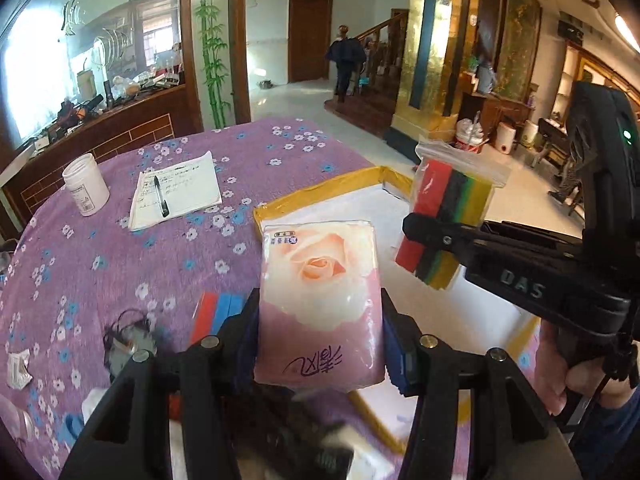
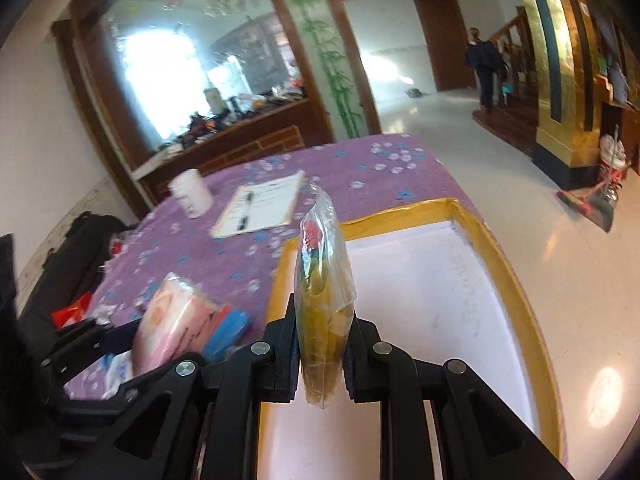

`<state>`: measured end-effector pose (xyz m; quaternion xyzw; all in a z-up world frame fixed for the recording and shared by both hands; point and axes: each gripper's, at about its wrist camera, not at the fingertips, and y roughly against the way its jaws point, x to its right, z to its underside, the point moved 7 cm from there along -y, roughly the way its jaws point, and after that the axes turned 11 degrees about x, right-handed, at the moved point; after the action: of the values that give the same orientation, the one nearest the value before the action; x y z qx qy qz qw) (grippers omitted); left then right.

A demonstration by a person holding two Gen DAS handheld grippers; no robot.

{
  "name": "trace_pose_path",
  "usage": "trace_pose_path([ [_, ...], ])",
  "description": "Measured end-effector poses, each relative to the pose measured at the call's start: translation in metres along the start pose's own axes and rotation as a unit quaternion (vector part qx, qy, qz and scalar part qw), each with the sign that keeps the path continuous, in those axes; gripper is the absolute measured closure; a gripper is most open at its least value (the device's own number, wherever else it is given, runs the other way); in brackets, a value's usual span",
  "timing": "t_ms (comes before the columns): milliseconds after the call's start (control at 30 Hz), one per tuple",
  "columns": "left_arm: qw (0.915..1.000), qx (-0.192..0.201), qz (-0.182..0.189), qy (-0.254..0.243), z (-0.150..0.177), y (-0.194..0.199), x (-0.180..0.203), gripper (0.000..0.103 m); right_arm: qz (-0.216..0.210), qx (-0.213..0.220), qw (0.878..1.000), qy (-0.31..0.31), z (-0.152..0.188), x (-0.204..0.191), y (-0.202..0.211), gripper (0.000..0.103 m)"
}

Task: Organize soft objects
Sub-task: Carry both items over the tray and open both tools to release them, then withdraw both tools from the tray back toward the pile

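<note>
My left gripper (image 1: 320, 320) is shut on a pink tissue pack with a rose print (image 1: 320, 292), held above the purple tablecloth at the left edge of a white tray with a yellow rim (image 1: 316, 196). My right gripper (image 2: 322, 344) is shut on a clear zip bag of coloured felt sheets (image 2: 324, 280), held upright over the tray (image 2: 400, 208). The bag (image 1: 448, 216) and the right gripper (image 1: 424, 232) also show in the left wrist view. The tissue pack (image 2: 172, 316) shows in the right wrist view.
On the flowered purple tablecloth (image 1: 120, 264) lie a notepad with a pen (image 1: 176, 192), a white jar (image 1: 86, 186) and red and blue blocks (image 1: 216, 312). Small clutter lies at the near left. The table's right edge drops to a tiled floor.
</note>
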<state>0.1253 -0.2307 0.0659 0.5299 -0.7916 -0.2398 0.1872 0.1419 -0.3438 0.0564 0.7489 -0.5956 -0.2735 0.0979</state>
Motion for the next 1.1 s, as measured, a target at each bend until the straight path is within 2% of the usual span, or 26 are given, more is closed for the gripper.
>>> trace_pose_path([
  [33,1.0,-0.007,0.004,0.004,-0.003,-0.008,0.003,0.051,0.019,-0.002,1.0,-0.01,-0.006,0.013,-0.014,0.085],
  [167,0.9985,-0.045,0.0,0.032,-0.018,-0.06,0.009,0.051,0.049,-0.04,0.997,-0.054,-0.009,0.054,-0.059,0.085],
  [367,0.993,-0.104,-0.028,0.048,-0.01,-0.135,0.01,0.051,0.044,-0.062,0.993,-0.09,0.005,0.08,-0.078,0.085],
  [500,0.9892,-0.13,-0.037,0.056,-0.001,-0.163,0.007,0.051,0.047,-0.061,0.993,-0.086,0.007,0.08,-0.084,0.083],
  [600,0.9879,-0.135,-0.035,0.068,0.003,-0.17,0.006,0.051,0.054,-0.062,0.992,-0.096,0.008,0.087,-0.087,0.082],
  [667,0.9877,-0.133,-0.037,0.074,0.003,-0.17,0.006,0.051,0.057,-0.056,0.992,-0.102,0.006,0.091,-0.085,0.075],
  [733,0.9882,-0.131,-0.042,0.069,0.001,-0.169,0.008,0.05,0.067,-0.048,0.991,-0.104,0.003,0.095,-0.081,0.045],
  [800,0.9885,-0.13,-0.043,0.063,0.0,-0.167,0.01,0.047,0.073,-0.038,0.991,-0.102,0.0,0.096,-0.076,0.034],
  [833,0.9889,-0.129,-0.042,0.06,-0.001,-0.165,0.011,0.044,0.072,-0.034,0.992,-0.1,-0.001,0.095,-0.075,0.033],
  [933,0.9905,-0.114,-0.051,0.058,-0.006,-0.151,0.01,0.043,0.069,-0.021,0.993,-0.097,-0.007,0.093,-0.069,0.033],
  [1100,0.9945,-0.056,-0.044,0.077,-0.024,-0.092,0.006,0.041,0.058,0.02,0.993,-0.1,-0.019,0.094,-0.052,0.033],
])
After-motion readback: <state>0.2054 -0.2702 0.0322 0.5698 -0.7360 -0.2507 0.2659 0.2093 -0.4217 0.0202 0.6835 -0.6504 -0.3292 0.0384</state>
